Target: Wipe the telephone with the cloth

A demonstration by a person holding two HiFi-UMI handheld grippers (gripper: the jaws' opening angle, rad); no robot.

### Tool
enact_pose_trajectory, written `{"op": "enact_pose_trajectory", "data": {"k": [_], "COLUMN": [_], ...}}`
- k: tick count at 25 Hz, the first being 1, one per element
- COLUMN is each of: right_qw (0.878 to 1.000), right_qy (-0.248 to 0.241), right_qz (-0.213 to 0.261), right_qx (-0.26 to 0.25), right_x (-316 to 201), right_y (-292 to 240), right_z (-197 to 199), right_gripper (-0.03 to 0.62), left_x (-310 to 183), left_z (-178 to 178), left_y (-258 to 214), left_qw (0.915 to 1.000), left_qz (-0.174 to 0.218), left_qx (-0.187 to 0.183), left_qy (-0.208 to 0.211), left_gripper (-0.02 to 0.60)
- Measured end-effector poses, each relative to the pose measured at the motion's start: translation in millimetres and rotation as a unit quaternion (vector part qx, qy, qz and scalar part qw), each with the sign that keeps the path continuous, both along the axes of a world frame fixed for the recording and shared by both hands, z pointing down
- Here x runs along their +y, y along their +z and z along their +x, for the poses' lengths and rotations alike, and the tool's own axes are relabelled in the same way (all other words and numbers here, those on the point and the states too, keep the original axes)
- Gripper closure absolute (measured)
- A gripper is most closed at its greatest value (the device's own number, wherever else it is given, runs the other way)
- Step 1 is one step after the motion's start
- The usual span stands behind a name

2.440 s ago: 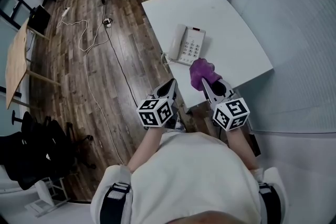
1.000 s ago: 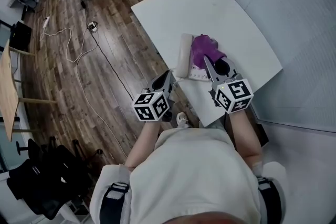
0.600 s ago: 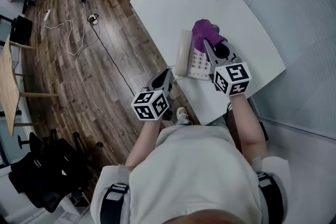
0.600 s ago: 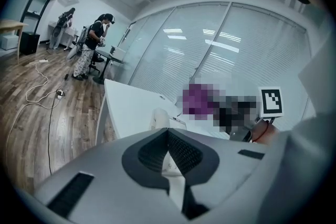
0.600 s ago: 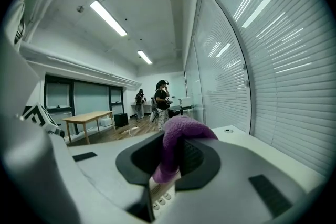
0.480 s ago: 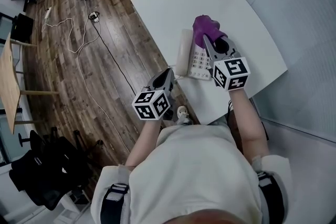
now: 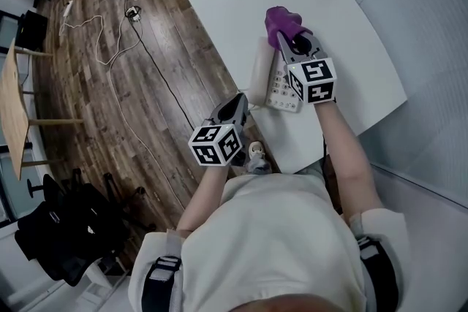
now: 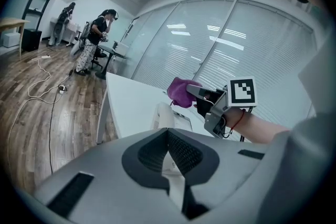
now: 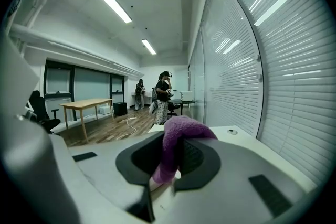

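Telephone point(image 7: 265, 77) wiping is under way. The set sits on the white tabletop point(image 7: 358, 47), near the edge on our left, with its handset along that side. Over the last second we have carried the purple cloth point(image 7: 281, 20) from the keypad area up to the far end of the set. It now bunches at or just past the top edge. We judge that one stroke along the right half has run its length. The handset side looks not yet covered, so a return pass further left seems the likely need.

The right gripper point(image 7: 284, 40) has its fingers pinching the cloth, and a fold of it stands up between them in the right gripper view. We cannot tell whether the cloth presses on the casing just now. The left gripper point(image 7: 238, 100) has stayed off the tabletop's near edge, above the floor. Its fingers are pressed together with nothing between them, and they touch nothing.
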State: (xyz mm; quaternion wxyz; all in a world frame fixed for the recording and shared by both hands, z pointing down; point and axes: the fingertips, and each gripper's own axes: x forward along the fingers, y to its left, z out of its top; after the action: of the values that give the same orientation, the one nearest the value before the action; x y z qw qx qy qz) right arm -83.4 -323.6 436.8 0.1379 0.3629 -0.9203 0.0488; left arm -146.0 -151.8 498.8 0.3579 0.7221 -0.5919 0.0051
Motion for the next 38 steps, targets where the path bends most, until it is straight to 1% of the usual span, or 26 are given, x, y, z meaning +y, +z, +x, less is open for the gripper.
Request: {"op": "enact_pose_trajectory", "data": {"k": [7,13,24,29,38], "right_qw": [0.998,0.995,0.994,0.994,0.992], "right_qy": [-0.027,-0.041,-0.036,-0.039,-0.040], "right_qz": [0.030,0.018,-0.011,-0.009,-0.014], "right_qx": [0.053,0.086,0.098,0.106,0.119], "right_x": [-10,-6,-2,7,16], "right_y": [18,45,71,79,75], "right_z": [-26,-39,-33,-36,-35], "right_gripper": [0.533,0.533,0.533,0.532,0.533], "left_x": [-4,-6,-7,1,4], "left_z": [-1,-7,-3,-3,0], "left_y": [5,10,12,17,12], "left_qw": [1.0000,1.0000,0.9999,0.9999,0.9998], "left_qz": [-0.004,-0.006,-0.009,-0.009,-0.010], "left_qx": [0.006,0.008,0.010,0.011,0.016], "left_qy": [0.004,0.002,0.004,0.003,0.003], "left_gripper": [0.561,0.560,0.560,0.561,0.560]}}
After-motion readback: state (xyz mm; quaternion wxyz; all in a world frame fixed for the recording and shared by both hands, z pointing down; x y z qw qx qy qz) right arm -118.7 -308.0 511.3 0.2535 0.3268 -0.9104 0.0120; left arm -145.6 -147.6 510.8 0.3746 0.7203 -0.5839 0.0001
